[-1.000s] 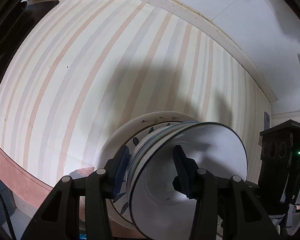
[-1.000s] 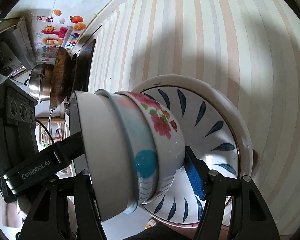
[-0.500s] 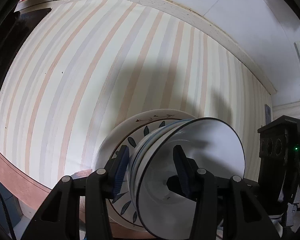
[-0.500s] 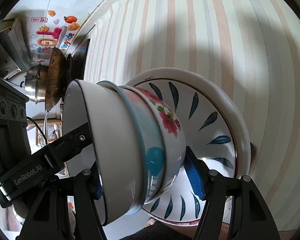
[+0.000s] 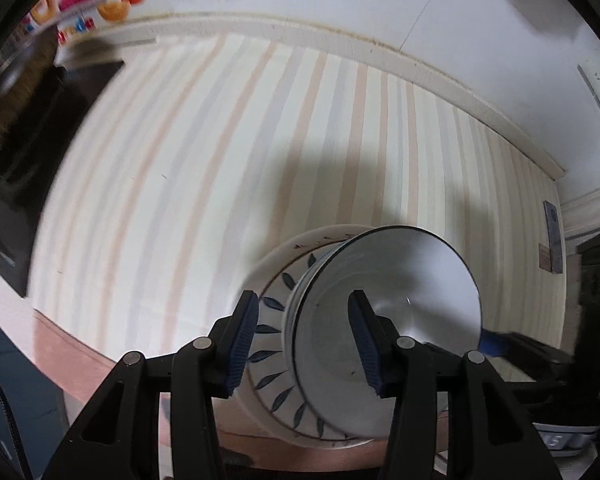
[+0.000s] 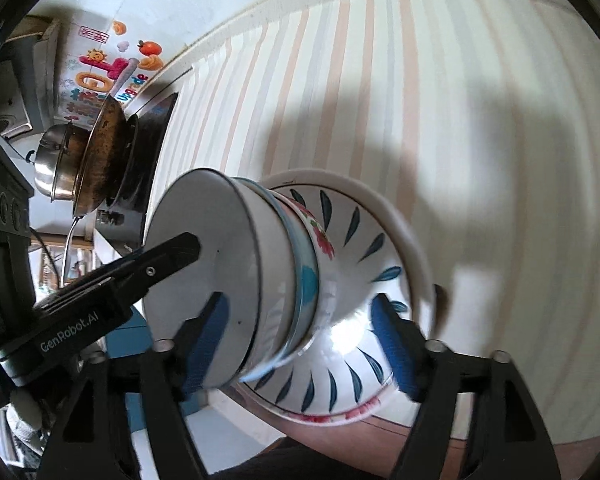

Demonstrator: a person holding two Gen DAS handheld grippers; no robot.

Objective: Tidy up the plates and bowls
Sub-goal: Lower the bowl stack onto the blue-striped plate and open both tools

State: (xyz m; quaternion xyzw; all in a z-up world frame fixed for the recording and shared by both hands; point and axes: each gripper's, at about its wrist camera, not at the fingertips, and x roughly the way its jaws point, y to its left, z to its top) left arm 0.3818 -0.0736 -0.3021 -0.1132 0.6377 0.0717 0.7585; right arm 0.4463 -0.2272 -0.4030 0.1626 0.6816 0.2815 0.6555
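bowls (image 6: pixel 260 280): three, nested | on leaf-patterned plate (image 6: pixel 380 240)

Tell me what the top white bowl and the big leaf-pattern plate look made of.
White bowl: looks like glazed ceramic or enamel; glossy highlight, thin dark rim. Leaf-pattern plate: likely glazed ceramic; shiny glare, painted blue leaves, thick white rim. Melamine can't be ruled out.

Nested bowls (image 6: pixel 260 272) on leaf-patterned plate (image 6: pixel 364 300) sit between apparently open jaws.
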